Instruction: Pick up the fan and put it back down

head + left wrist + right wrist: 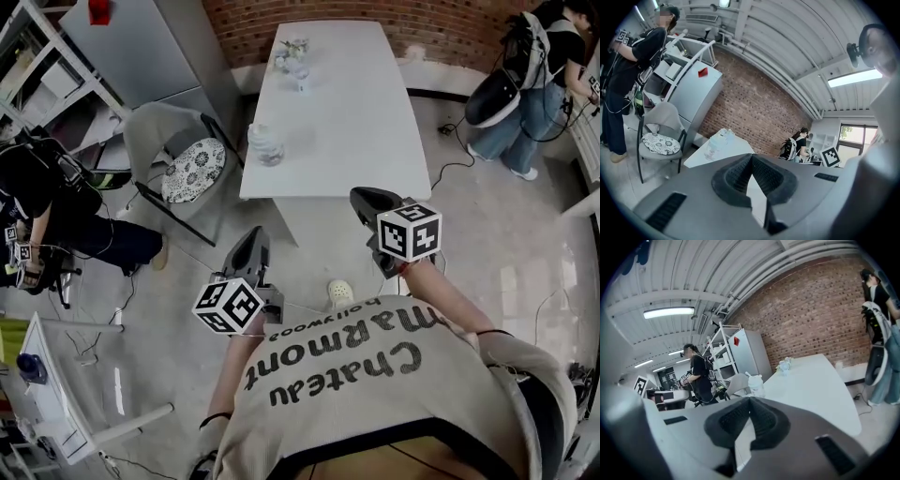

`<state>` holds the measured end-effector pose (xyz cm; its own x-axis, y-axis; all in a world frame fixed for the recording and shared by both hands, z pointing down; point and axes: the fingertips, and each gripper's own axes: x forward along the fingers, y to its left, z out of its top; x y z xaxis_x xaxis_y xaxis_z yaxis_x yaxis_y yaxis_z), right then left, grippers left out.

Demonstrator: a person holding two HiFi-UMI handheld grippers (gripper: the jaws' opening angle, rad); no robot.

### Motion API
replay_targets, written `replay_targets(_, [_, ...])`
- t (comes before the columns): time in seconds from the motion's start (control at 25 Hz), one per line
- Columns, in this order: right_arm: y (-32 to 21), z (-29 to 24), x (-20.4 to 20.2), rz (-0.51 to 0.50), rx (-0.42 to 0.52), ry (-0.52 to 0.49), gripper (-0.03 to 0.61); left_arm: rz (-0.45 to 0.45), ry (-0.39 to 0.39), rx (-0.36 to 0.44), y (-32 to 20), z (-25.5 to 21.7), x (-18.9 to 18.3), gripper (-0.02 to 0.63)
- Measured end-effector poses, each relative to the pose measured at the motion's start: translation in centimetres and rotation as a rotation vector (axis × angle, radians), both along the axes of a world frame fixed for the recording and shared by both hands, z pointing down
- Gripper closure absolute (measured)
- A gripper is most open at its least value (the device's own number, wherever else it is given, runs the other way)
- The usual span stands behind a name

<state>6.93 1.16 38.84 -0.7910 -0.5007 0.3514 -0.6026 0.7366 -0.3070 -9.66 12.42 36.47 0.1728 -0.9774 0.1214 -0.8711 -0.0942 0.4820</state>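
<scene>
Your left gripper and right gripper are both closed and empty, just short of the long, smooth white worktop's near edge. Two small pale things stand on it, one by the left edge and one at the far end. You cannot tell which is the fan. Open floor lies to the right.

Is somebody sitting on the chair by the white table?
No, the chair beside the table holds only a flowery cushion.
</scene>
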Motion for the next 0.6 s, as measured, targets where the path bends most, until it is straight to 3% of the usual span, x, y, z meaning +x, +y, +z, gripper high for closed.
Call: replay_targets(0.6, [-15.0, -1.6, -6.0, -0.038, 0.032, -0.036, 0.575, -0.045, -0.003, 0.054, -14.0, -1.7, -5.2, 0.612])
